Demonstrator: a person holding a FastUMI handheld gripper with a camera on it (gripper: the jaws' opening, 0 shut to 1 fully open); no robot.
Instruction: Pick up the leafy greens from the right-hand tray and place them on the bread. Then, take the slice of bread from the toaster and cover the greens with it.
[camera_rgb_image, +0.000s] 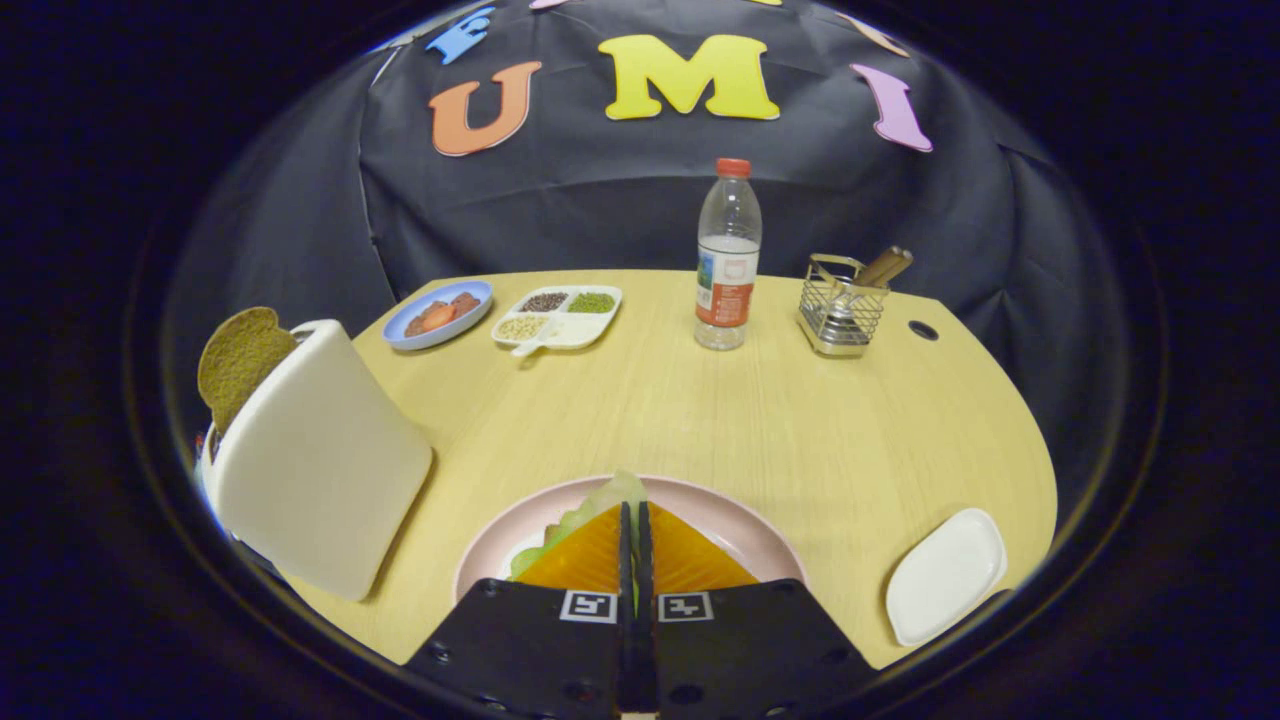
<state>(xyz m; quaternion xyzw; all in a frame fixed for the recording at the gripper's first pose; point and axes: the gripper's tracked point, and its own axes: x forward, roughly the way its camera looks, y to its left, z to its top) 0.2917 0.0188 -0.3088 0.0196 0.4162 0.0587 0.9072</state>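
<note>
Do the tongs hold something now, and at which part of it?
Yes. The tongs are shut on the greens, pinching a leaf edge between their tips, over the pink plate. How much of the leaf is gripped cannot be seen.

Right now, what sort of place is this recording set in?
Probably a staged kitchen-table booth: a white toaster holding bread, a pink plate beneath the closed tongs, which pinch leafy greens, plus a water bottle.
</note>
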